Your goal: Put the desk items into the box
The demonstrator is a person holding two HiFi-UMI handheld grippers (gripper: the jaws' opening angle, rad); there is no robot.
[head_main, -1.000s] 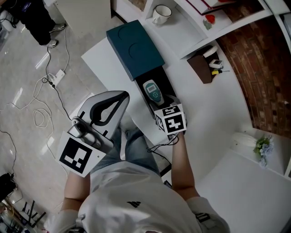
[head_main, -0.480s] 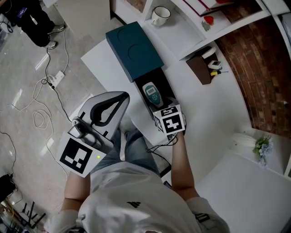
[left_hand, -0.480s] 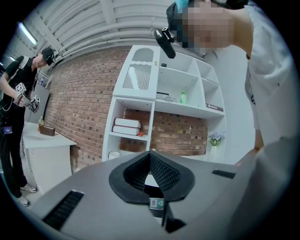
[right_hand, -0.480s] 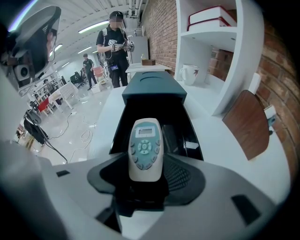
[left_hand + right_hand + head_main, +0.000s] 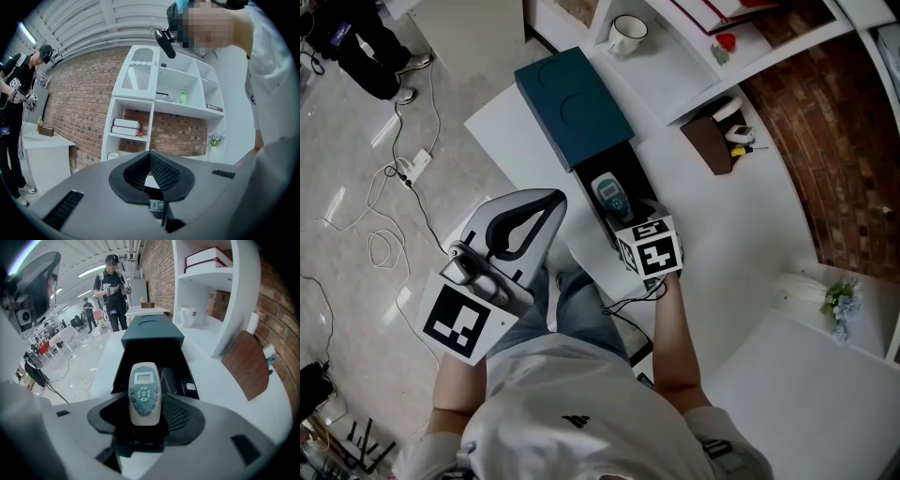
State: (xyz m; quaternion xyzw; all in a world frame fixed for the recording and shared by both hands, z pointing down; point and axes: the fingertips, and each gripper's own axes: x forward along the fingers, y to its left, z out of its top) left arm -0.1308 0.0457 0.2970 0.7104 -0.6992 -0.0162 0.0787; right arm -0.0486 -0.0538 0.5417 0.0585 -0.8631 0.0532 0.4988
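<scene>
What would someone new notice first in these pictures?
Most striking is the pale remote control clamped in the right gripper, poised over the open black box, whose teal lid covers its far end on the white desk. Next comes the left gripper, jaws together and empty, held off the desk's edge near the person's lap.

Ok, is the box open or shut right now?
Open. The teal lid sits slid toward the far end, leaving the box's black interior uncovered; the right gripper holds the remote over that opening.
</scene>
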